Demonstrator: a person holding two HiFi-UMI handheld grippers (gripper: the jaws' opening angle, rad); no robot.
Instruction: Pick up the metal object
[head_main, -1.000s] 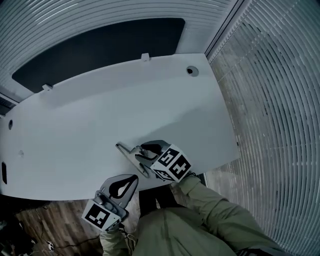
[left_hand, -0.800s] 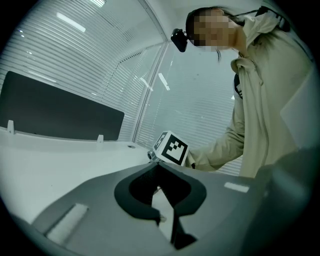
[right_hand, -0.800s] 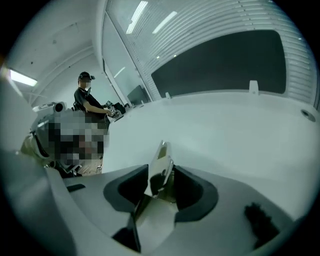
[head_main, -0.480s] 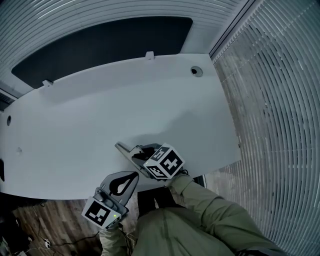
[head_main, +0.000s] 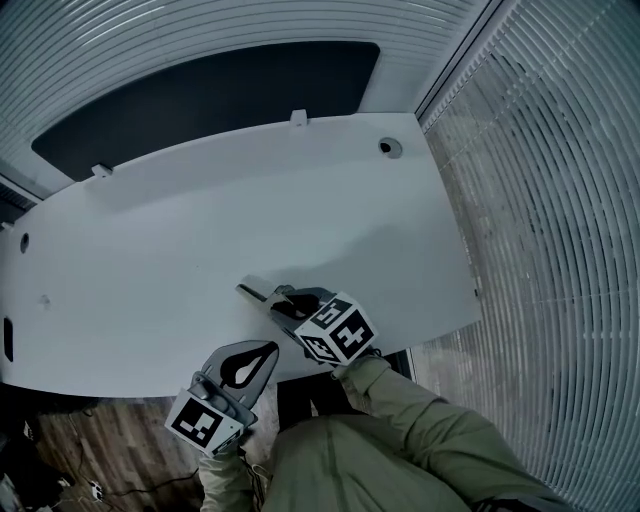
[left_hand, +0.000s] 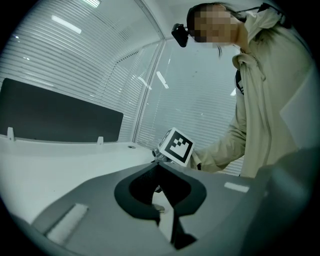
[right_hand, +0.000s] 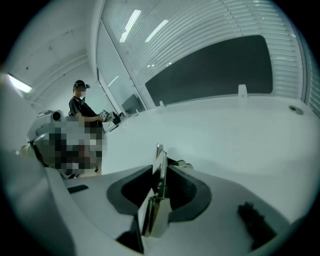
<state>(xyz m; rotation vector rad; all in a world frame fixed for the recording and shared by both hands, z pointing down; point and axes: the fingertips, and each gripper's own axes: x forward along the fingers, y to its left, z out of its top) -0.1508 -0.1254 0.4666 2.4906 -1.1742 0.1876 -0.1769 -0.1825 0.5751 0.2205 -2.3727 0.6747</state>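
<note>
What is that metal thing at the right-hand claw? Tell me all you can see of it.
The metal object is a thin, flat, silvery strip with a toothed edge, perhaps a tool. It stands on edge between the jaws of the right claw, which are closing on its flat sides. Its far end pokes out past the claw, low over the white table.
</note>
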